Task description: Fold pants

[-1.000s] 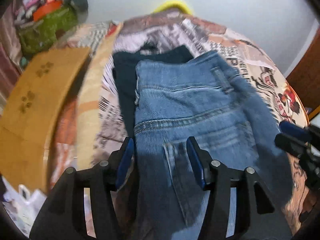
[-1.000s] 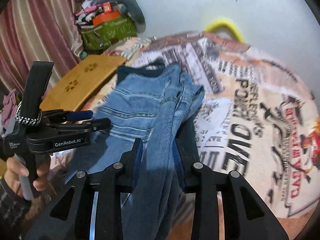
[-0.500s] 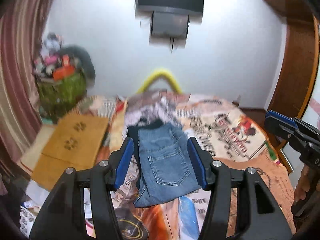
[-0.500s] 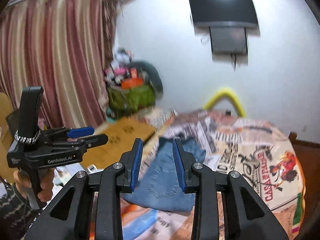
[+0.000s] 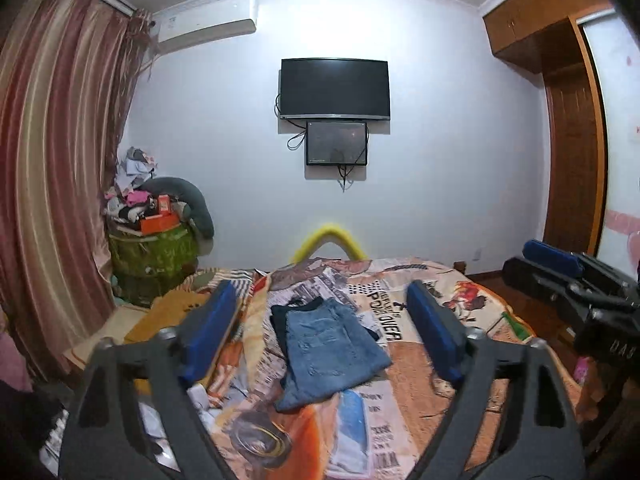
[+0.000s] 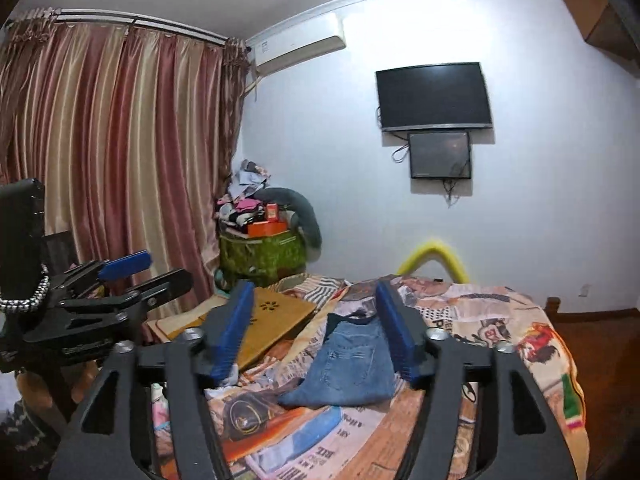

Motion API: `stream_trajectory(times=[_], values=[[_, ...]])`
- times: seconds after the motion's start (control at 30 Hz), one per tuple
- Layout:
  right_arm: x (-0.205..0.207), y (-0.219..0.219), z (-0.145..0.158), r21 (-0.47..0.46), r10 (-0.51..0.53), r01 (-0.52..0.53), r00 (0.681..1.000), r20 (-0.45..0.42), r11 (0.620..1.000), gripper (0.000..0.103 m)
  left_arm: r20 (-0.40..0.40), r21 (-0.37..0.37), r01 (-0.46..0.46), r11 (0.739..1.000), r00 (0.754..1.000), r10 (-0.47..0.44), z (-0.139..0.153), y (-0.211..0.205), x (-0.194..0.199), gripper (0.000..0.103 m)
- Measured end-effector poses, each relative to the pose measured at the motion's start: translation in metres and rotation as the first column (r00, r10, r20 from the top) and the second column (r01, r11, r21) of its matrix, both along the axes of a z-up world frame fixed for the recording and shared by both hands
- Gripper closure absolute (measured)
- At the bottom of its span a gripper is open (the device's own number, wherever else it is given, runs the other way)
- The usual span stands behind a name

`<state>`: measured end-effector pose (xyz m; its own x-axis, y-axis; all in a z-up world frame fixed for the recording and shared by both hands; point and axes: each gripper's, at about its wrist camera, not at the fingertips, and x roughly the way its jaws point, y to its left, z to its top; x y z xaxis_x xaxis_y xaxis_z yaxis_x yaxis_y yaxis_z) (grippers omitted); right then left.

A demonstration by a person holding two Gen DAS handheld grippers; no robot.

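The folded blue jeans (image 5: 330, 354) lie flat on the bed (image 5: 420, 364), on its printed newspaper-pattern cover, with a dark folded garment (image 5: 280, 320) peeking out from under their far and left edges. Neither gripper touches them.

In the left wrist view the left gripper (image 5: 322, 330) hangs in the air short of the bed, its blue-padded jaws spread wide and opening, nothing between them but the distant jeans seen through the gap. The right gripper (image 5: 560, 276) enters this view at 3 o'clock, side-on. This view alone shows the wooden wardrobe (image 5: 568, 120) along the right wall.

In the right wrist view the right gripper (image 6: 320, 320) is likewise released, jaws opening and empty, framing the jeans (image 6: 352, 364) from above the near end of the bed. Here the left gripper (image 6: 136, 280) appears at 9 o'clock, and part of the hand (image 6: 30, 392) gripping its handle shows beneath it, which the left view never gives. The full width of the striped curtain (image 6: 120, 160) is also laid out here.

Both views share the wall-mounted television (image 5: 334, 88), the green bag (image 5: 154, 260) piled with clutter at the bed's far left corner, the yellow curved tube (image 5: 330, 238) behind the bed, and the wooden board (image 6: 272, 328) beside the jeans at about 10 o'clock.
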<state>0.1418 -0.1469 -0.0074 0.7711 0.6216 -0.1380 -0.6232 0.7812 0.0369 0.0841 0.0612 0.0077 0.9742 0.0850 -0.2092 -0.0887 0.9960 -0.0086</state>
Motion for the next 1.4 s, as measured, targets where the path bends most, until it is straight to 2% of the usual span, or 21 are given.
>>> stream_trajectory(times=[0.07, 0.23, 0.5, 1.0, 1.4], values=[[-0.004, -0.002, -0.001, 0.003, -0.026, 0.026, 1.0, 0.01, 1.0, 0.02, 0.012, -0.001, -0.011, 1.0, 1.0, 0.011, -0.003, -0.002, -0.01, 0.001], [-0.012, -0.01, -0.002, 0.036, -0.082, 0.083, 0.997, -0.009, 0.996, 0.0, 0.004, -0.009, -0.015, 1.0, 1.0, 0.015, -0.007, -0.007, -0.02, 0.0], [-0.021, -0.013, -0.005, 0.008, -0.128, 0.128, 0.992, 0.009, 0.992, 0.0, 0.003, -0.019, -0.013, 1.0, 1.0, 0.013, -0.008, -0.007, -0.028, 0.0], [-0.025, -0.015, -0.013, -0.007, -0.134, 0.134, 0.991, 0.0, 0.991, 0.0, 0.004, -0.019, -0.006, 1.0, 1.0, 0.006, -0.011, -0.008, -0.031, 0.0], [-0.022, -0.023, -0.016, -0.001, -0.137, 0.137, 0.99, -0.039, 0.991, 0.0, -0.002, -0.009, -0.002, 1.0, 1.0, 0.002, -0.012, -0.01, -0.027, 0.0]])
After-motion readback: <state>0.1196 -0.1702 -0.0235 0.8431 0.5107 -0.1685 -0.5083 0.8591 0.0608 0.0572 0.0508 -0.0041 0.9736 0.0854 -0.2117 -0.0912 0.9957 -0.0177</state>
